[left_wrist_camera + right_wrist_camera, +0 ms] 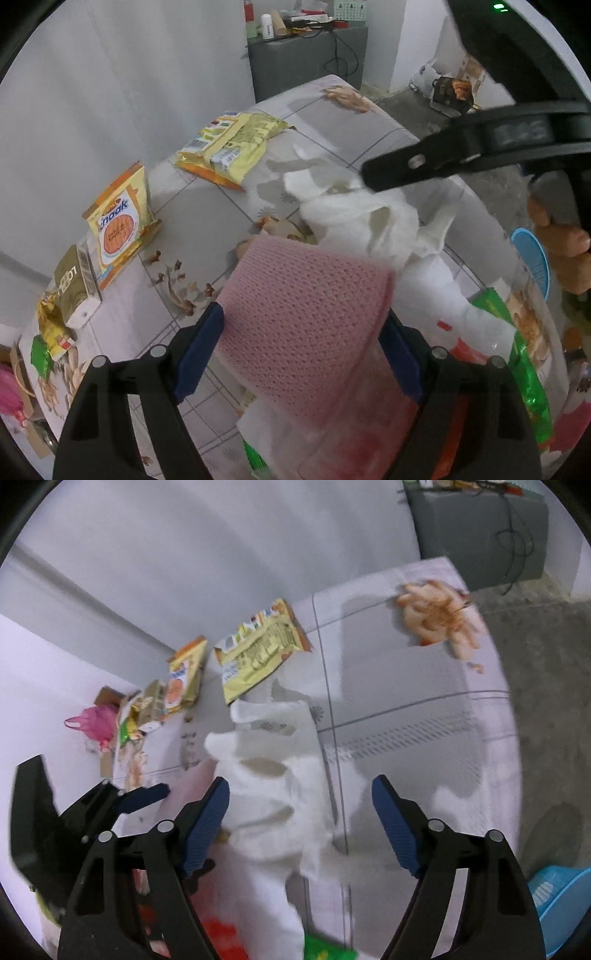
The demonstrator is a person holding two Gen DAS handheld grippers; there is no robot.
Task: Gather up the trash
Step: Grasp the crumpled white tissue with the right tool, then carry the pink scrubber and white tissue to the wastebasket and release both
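My left gripper is shut on a pink waffle-weave cloth that fills the gap between its blue pads, just above the table. Crumpled white tissue lies beyond the cloth. My right gripper is open, with the white tissue between and ahead of its fingers; it also shows in the left wrist view, hovering over the tissue. Yellow snack wrappers and an orange biscuit pack lie on the tiled tablecloth. A green packet lies at the right.
A small brown carton and dried peels lie at the table's left. A printed orange motif marks the far corner. A blue basket sits on the floor at the right. A grey cabinet stands behind. A pink bag lies far left.
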